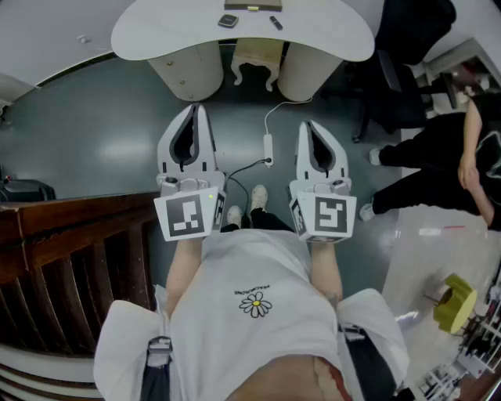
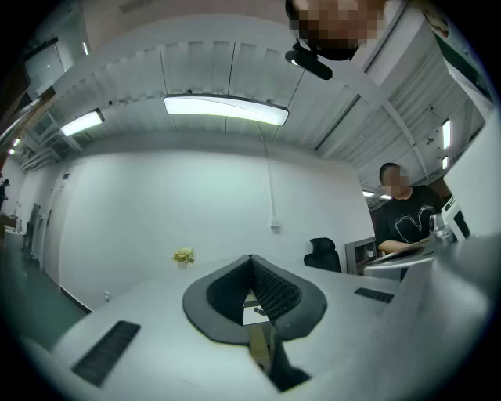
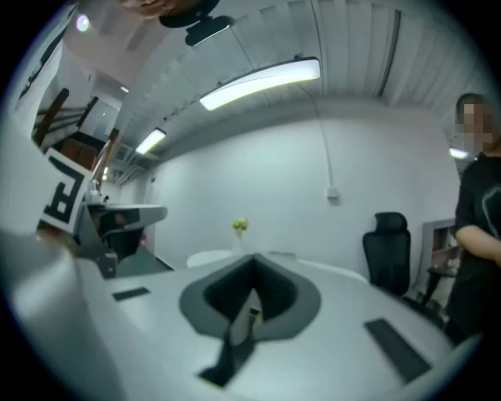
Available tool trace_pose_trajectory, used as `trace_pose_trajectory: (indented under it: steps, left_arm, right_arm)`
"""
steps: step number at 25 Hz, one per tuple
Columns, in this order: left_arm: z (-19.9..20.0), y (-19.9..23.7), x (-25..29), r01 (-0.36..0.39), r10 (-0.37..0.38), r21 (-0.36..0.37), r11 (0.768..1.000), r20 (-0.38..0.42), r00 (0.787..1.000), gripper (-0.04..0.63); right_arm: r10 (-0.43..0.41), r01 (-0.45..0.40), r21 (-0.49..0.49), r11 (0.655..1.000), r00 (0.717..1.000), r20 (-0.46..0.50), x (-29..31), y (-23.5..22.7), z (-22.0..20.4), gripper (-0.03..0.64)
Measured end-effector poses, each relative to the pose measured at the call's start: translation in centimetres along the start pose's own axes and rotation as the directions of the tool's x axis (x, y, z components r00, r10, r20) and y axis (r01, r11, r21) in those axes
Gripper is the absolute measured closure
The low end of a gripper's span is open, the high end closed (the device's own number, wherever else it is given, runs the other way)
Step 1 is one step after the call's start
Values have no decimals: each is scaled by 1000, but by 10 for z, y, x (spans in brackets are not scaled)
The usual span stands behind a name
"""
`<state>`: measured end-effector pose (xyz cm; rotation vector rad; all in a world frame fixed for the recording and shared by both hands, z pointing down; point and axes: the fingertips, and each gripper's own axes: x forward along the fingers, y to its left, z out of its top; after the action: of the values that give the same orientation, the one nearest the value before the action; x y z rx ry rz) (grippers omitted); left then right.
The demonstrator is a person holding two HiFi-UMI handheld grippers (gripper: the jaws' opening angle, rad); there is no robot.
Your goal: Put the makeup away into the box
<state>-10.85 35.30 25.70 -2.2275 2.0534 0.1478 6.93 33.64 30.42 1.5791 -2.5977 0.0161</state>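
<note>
Far ahead stands a white curved table (image 1: 156, 35). On it lie a small dark compact (image 1: 228, 21), a dark stick-shaped item (image 1: 275, 23) and, at the picture's top edge, a box (image 1: 253, 4) that is cut off. My left gripper (image 1: 193, 110) and right gripper (image 1: 311, 125) are held side by side over the grey floor, well short of the table. Both are shut with nothing between the jaws. In the left gripper view my left gripper (image 2: 252, 258) shows its jaw tips meeting. The right gripper view shows the same for my right gripper (image 3: 252, 258).
A dark wooden railing (image 1: 70, 235) runs along the left. A person in black (image 1: 438, 164) sits at the right beside an office chair (image 1: 407, 47). A white cable with a power strip (image 1: 268, 145) lies on the floor ahead. An ornate stool (image 1: 257, 59) stands under the table.
</note>
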Motion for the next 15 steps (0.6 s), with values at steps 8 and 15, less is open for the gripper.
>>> trace_pose_trajectory:
  steps: [8,15]
  left_arm:
    - [-8,14,9,-23,23,-9,1000,-16,1000,577]
    - [-14,9,21,-12,12,-7,1000,-25,1000,577]
  right_arm:
    - [25,-26,3,1000,1000,17,17,8,1,588]
    - [52,-52,84,995,999,4,23,0,-8,588]
